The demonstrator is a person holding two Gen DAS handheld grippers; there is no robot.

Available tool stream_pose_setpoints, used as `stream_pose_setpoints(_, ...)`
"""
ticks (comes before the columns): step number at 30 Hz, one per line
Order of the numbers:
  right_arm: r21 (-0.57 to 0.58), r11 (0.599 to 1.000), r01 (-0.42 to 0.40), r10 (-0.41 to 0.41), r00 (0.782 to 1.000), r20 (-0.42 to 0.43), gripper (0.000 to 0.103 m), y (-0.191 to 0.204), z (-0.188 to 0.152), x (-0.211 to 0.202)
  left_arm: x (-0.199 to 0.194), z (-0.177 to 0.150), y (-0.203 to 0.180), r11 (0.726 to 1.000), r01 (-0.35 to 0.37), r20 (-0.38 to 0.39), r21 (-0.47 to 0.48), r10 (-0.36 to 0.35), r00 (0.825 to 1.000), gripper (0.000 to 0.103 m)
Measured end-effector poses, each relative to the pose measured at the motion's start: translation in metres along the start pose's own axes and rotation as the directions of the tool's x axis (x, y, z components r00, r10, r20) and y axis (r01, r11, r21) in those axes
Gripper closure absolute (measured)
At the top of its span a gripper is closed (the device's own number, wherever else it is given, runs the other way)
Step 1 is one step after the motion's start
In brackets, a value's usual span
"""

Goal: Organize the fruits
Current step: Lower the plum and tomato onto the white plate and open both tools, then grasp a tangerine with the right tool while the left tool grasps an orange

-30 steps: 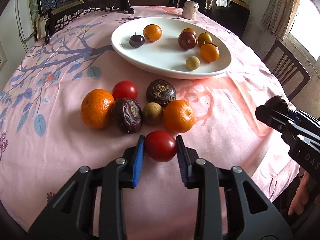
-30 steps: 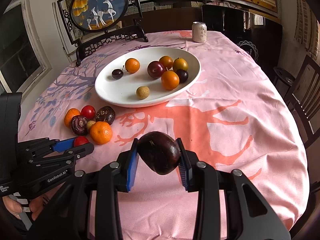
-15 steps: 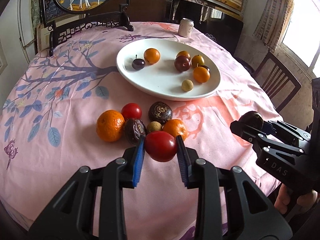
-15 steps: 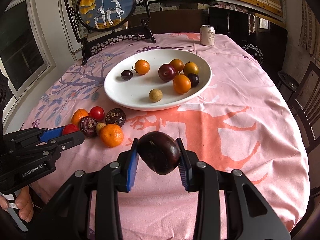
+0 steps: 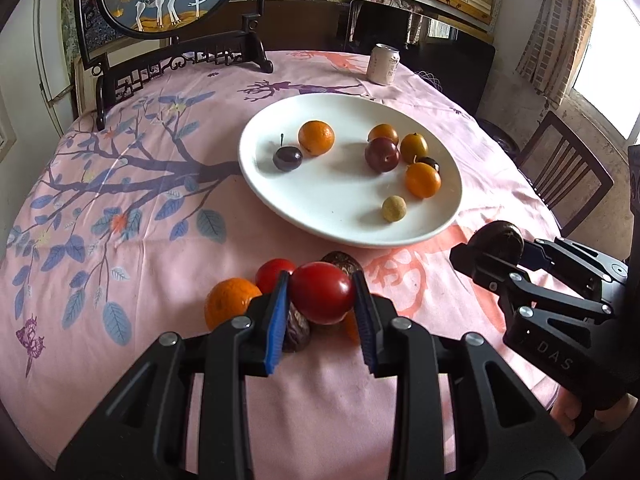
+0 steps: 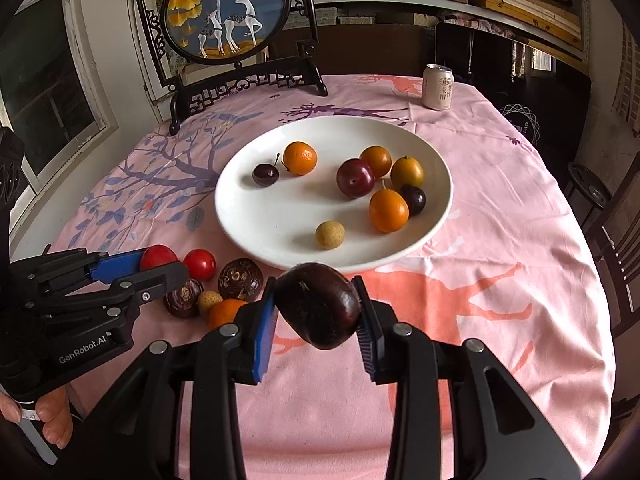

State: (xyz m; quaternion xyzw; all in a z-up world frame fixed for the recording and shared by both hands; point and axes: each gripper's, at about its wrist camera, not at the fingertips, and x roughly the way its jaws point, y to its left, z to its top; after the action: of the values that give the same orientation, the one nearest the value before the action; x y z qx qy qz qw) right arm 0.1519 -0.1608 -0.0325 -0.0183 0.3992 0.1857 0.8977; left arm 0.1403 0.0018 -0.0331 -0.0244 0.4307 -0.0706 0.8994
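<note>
A round tabletop (image 6: pixel 520 240) under a pink cloth printed with branches, seen from two cameras, each looking along its own tool.

At the left, the left tool (image 5: pixel 321 297) pinches a glossy red tomato (image 5: pixel 322 293) between blue pads, lifted clear of the cloth. Just beneath it sits a loose cluster of fruit on the cloth: an orange mandarin (image 5: pixel 229 305), a second red tomato (image 6: pixel 199 264), two wrinkled dark passion fruits (image 6: pixel 240 279) and a small tan longan (image 6: pixel 209 299). They seem to be waiting their turn, since the task is to gather fruit in one place.

In the middle stands a wide white plate (image 6: pixel 248 224), holding oranges, plums, a cherry and another longan, spread out with room to spare. It is probably the destination for both carried fruits.

At the right, the right tool (image 6: pixel 318 307) pinches a large dark purple passion fruit (image 6: pixel 318 305), held above the cloth just short of the plate's near rim.

The left camera hides much of the cluster behind its own fruit, yet shows the right tool from the side. The right camera shows the whole cluster, the left tool side-on, and the person's fingers (image 6: pixel 56 420) around its handle. A drinks can (image 6: pixel 437 87) and a framed deer picture (image 6: pixel 228 12) stand at the far edge.
</note>
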Motion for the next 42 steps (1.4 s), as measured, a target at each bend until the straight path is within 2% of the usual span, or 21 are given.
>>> stream_pose_setpoints(5, -0.008, 1.000, 0.015, -0.015, 1.000, -0.012, 0.067, -0.008, 0.035, 0.027, 0.029, 0.056, 0.005, 1.000, -0.018, -0.035, -0.003, 0.018, 0.999, 0.072)
stream_pose_setpoints(9, -0.001, 0.999, 0.051, -0.051, 0.998, -0.039, 0.067, -0.018, 0.058, 0.064, 0.073, 0.101, 0.006, 1.000, -0.022, -0.069, -0.022, 0.020, 0.997, 0.071)
stream_pose_setpoints(12, 0.025, 0.999, 0.035, -0.033, 0.997, -0.076, 0.067, -0.024, 0.060, 0.085, 0.101, 0.113, 0.010, 0.998, 0.004, -0.111, -0.065, -0.011, 0.994, 0.071)
stream_pose_setpoints(18, 0.003, 0.998, 0.070, -0.070, 0.997, -0.038, 0.066, -0.022, 0.064, 0.089, 0.115, 0.119, 0.006, 0.998, -0.005, -0.108, -0.066, -0.002, 0.994, 0.070)
stream_pose_setpoints(19, 0.011, 0.998, 0.068, -0.068, 0.997, -0.035, 0.061, -0.023, 0.065, 0.089, 0.113, 0.120, 0.006, 0.998, -0.006, -0.098, -0.069, -0.001, 0.995, 0.068)
stream_pose_setpoints(21, 0.016, 0.997, 0.081, -0.081, 0.997, -0.019, 0.054, -0.024, 0.066, 0.083, 0.102, 0.120, 0.008, 0.997, -0.009, -0.075, -0.075, 0.004, 0.997, 0.054)
stream_pose_setpoints(22, 0.009, 0.995, 0.097, -0.097, 0.995, -0.004, 0.053, -0.023, 0.065, 0.076, 0.095, 0.119, 0.009, 0.997, -0.011, -0.059, -0.076, 0.006, 0.998, 0.054)
stream_pose_setpoints(26, -0.035, 0.989, 0.147, -0.145, 0.989, 0.038, 0.048, -0.016, 0.052, 0.032, 0.049, 0.102, 0.016, 0.997, 0.012, -0.002, -0.080, -0.012, 1.000, 0.053)
stream_pose_setpoints(29, -0.029, 0.992, 0.122, -0.120, 0.991, 0.066, 0.044, -0.015, 0.024, -0.007, 0.011, 0.070, 0.020, 0.997, 0.019, 0.050, -0.070, -0.015, 0.999, 0.043)
stream_pose_setpoints(32, -0.005, 0.995, 0.095, -0.094, 0.993, 0.070, 0.044, -0.013, -0.005, -0.031, -0.014, 0.030, 0.028, 0.997, 0.022, 0.075, -0.076, -0.017, 0.997, 0.042)
stream_pose_setpoints(34, 0.008, 0.997, 0.082, -0.082, 0.995, 0.061, 0.043, -0.009, -0.018, -0.038, -0.021, 0.007, 0.038, 0.995, 0.024, 0.068, -0.095, -0.018, 0.997, 0.042)
stream_pose_setpoints(36, 0.009, 0.998, 0.068, -0.068, 0.996, 0.049, 0.043, -0.003, -0.026, -0.040, -0.027, -0.010, 0.049, 0.993, -0.009, 0.062, -0.119, 0.016, 0.998, 0.042)
stream_pose_setpoints(39, -0.013, 0.999, 0.039, -0.039, 0.999, 0.032, 0.043, 0.012, -0.029, -0.035, -0.032, -0.026, 0.061, 0.988, -0.077, 0.058, -0.135, 0.086, 0.995, 0.042)
stream_pose_setpoints(42, -0.041, 0.999, -0.011, 0.010, 1.000, -0.006, 0.043, 0.030, -0.032, -0.021, -0.037, -0.037, 0.072, 0.984, -0.095, 0.056, -0.154, 0.105, 0.993, 0.040)
